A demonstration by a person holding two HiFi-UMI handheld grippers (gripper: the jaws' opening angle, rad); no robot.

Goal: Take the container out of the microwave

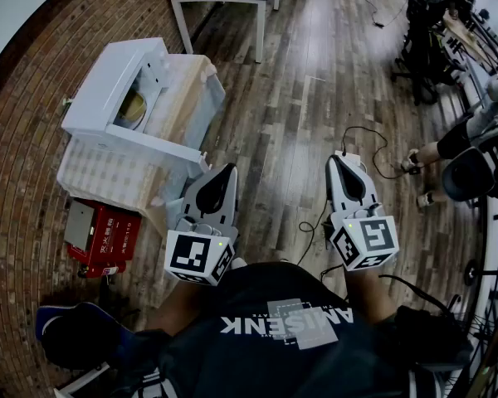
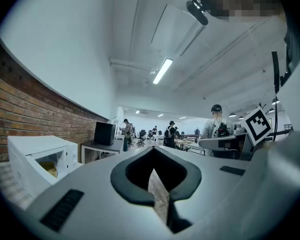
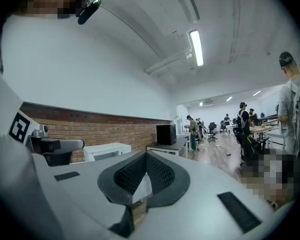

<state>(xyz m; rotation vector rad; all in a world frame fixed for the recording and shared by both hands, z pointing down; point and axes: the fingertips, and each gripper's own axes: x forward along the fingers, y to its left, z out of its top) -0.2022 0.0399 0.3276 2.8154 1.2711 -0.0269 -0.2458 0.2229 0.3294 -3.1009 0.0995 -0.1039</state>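
L claw point(image 1: 229, 171) clenched, empty. R claw point(image 1: 334, 161) clenched, empty, beside it on the right. Both over wood floor point(image 1: 299, 98). Container point(image 1: 133, 109) sits inside white microwave point(image 1: 108, 81), far left, by brick wall point(image 1: 17, 181). Red box point(image 1: 100, 237) near left, below microwave.

The microwave point(image 1: 120, 81) is showing a smooth white shell with a slight sheen. The container point(image 1: 134, 109) inside it is looking yellowish and smooth, though its material cannot be told. The floor point(image 1: 315, 114) is showing wood planks with a soft satin shine, and the wall point(image 1: 25, 189) is showing rough, matt brick. The left gripper point(image 1: 228, 171) and right gripper point(image 1: 335, 161) are wearing matt grey plastic shells. The right one's black fingers point(image 3: 160, 174) are showing a fine cross-hatched texture. The red box point(image 1: 108, 235) is gleaming glossy.
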